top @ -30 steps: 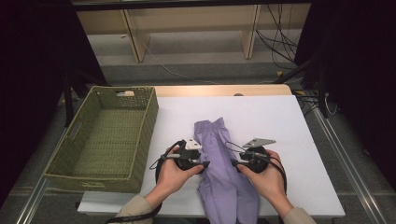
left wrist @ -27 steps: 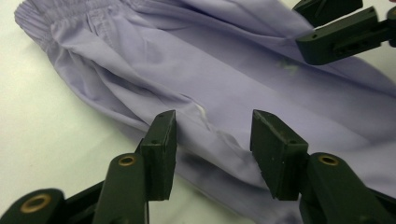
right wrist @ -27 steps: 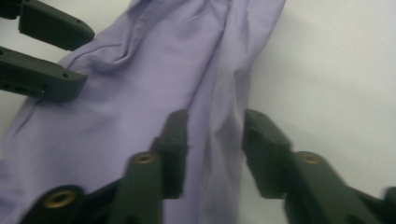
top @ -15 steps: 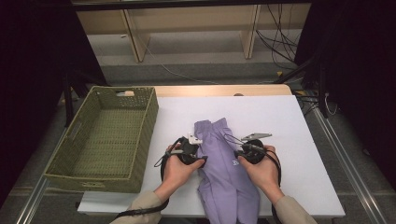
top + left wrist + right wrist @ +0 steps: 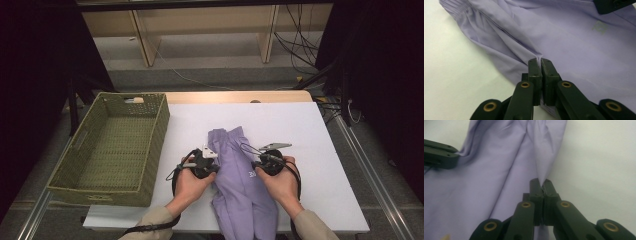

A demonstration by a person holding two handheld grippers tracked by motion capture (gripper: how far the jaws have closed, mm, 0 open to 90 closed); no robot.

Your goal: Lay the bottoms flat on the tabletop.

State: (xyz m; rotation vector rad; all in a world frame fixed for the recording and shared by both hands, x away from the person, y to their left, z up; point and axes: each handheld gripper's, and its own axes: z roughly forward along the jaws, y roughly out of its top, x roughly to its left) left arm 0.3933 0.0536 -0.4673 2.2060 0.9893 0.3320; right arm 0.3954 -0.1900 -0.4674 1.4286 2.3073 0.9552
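The basket (image 5: 112,145) holds nothing; both the left gripper (image 5: 540,62) and the right gripper (image 5: 541,183) have just closed, each pinching the cloth (image 5: 240,175).

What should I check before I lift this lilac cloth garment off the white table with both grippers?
1. Left gripper clamped on the lilac cloth garment: ok, its jaws have just closed on a fold at the garment's left edge.
2. Right gripper clamped on the garment: ok, jaws just closed on a pinch of the right edge.
3. Grips at matching height on the garment: ok in the high view, roughly level with each other.
4. How many layers each pinch holds: cannot tell.
5. Green woven basket free to receive it: ok, nothing inside.
6. Garment lying wholly on the white table: not ok, its near end reaches past the front edge.
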